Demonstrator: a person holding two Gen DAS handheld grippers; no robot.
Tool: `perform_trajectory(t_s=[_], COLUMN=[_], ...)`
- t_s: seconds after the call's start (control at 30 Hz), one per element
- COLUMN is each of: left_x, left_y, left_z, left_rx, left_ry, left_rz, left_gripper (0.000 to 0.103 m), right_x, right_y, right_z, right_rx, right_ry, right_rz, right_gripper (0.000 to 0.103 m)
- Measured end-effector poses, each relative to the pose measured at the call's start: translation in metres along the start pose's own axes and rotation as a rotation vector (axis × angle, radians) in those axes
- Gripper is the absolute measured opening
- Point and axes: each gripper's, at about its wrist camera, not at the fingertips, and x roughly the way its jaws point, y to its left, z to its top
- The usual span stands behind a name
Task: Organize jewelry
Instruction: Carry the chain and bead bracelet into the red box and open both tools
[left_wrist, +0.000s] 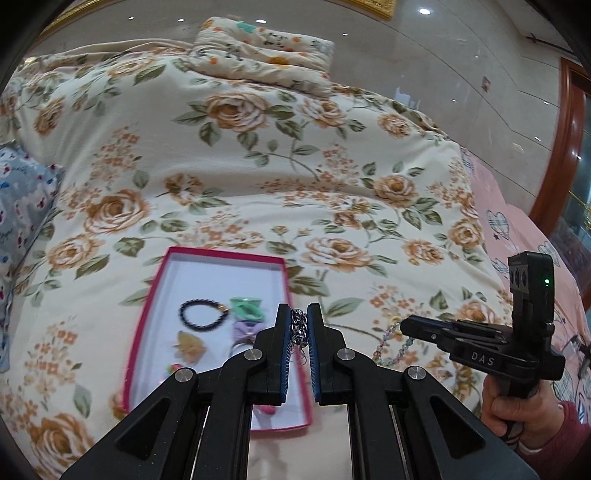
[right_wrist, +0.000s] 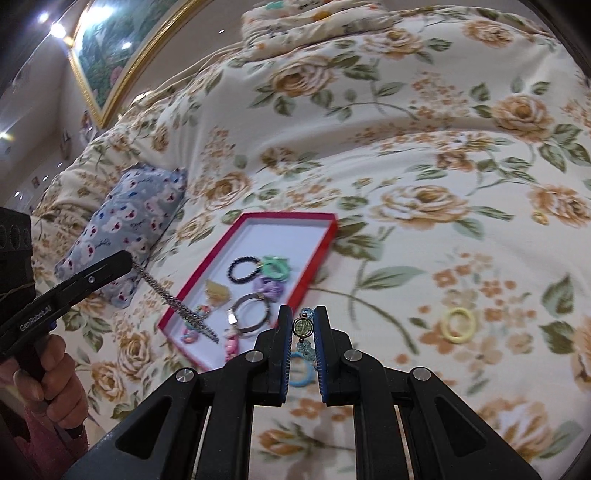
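Left wrist view spreads a floral quilt (left_wrist: 258, 177) across nearly everything, soft and puffy, so anything set on it will sink and tilt rather than sit flat. On it lies a shallow red-rimmed box (left_wrist: 155, 295), light card by the look, likely to slide if nudged; inside it rest a dark beaded bracelet (left_wrist: 203, 314), green and purple hair ties and a few small clips. The left gripper (left_wrist: 299, 326) is pinched on a silver chain (left_wrist: 298, 328), which hangs in the right wrist view as a limp metal strand (right_wrist: 173, 299) down to the box's near corner: heavy for its size, fully slack, prone to swing and snag, so it is best gripped near one end and lowered in slowly. The right gripper (right_wrist: 303, 326) is clamped on a bead bracelet (right_wrist: 303, 325) at its round charm, pale glass-like beads showing above and below; these look hard, smooth and slippery, so holding at the flat charm seems surest. A yellow ring (right_wrist: 458, 325) and a blue ring (right_wrist: 301, 373) lie loose on the quilt, light and easy to pinch across the band.
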Motion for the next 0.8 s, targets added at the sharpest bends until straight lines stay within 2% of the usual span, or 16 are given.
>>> perform_trajectory(t_s=[0.5,0.8], left_x=[0.008,0.019], left_y=[0.036,0.059], left_z=[-0.008,-0.018], left_rx=[-0.076,-0.13], left_ry=[0.041,0.077], left_rz=[0.065,0.097], left_gripper=[0.007,0.007], right_x=[0.057,0.09], right_y=[0.067,0.081], right_z=[0.0,-0.011], right_rx=[-0.072,-0.059], right_ry=[0.092,0.164], right_rz=[0.15,0.198], right_gripper=[0.011,0.011])
